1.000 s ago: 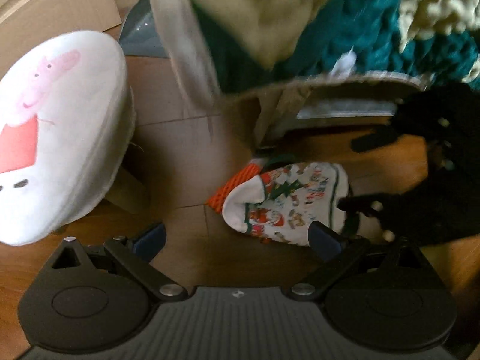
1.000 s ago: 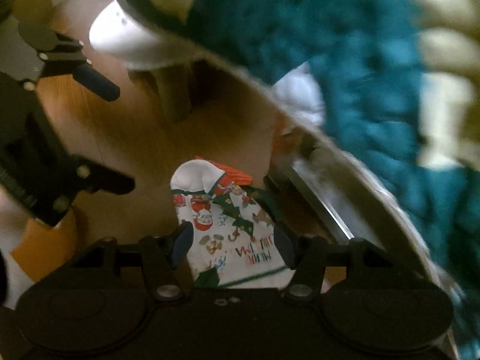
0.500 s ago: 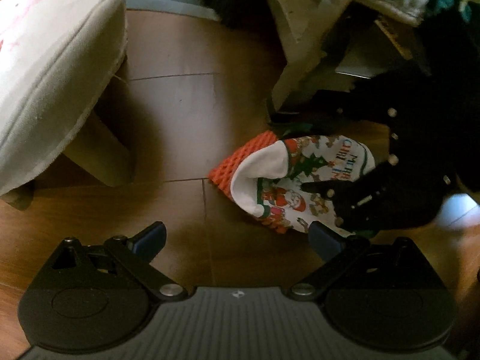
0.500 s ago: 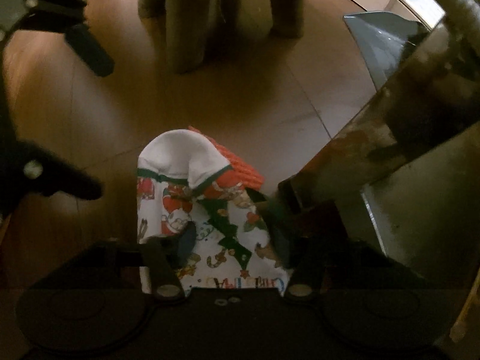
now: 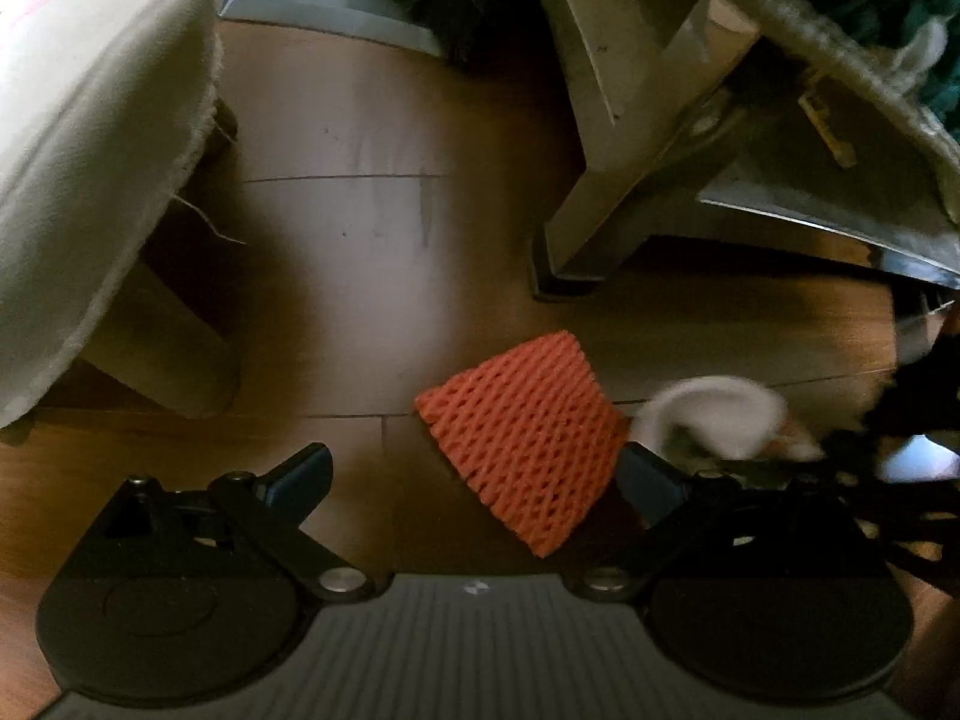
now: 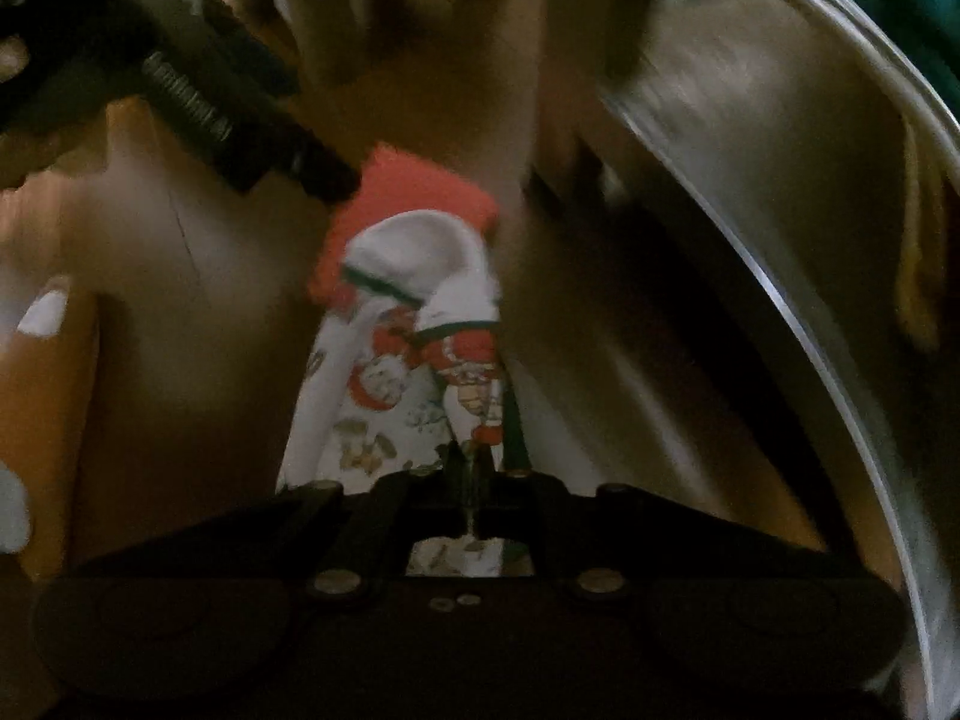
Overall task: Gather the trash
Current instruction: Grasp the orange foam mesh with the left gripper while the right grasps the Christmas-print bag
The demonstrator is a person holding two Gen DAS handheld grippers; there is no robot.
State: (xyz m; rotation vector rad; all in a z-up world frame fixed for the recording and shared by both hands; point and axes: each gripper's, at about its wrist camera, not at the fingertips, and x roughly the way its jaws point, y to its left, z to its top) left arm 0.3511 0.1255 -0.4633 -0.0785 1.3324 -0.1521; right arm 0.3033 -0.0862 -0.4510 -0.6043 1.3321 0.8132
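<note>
The left gripper is hanging spread over the floor, with the orange foam net now uncovered at its 1 o'clock. At 3 o'clock, the right gripper is pinching the printed paper cup, having just closed and pulled it off the net. One piece is secured; the net is awaiting pickup.

Left wrist view: the foam net sleeve lies on the wooden floor, between the spread fingers of the left gripper and nearer its right finger. The printed paper wrapper lies just right of the sleeve. A cushioned stool stands at the left; a furniture leg stands beyond the sleeve, at far right. A dustpan lies at the far end. Right wrist view: the wrapper extends away from the right gripper, the sleeve behind it.
</note>
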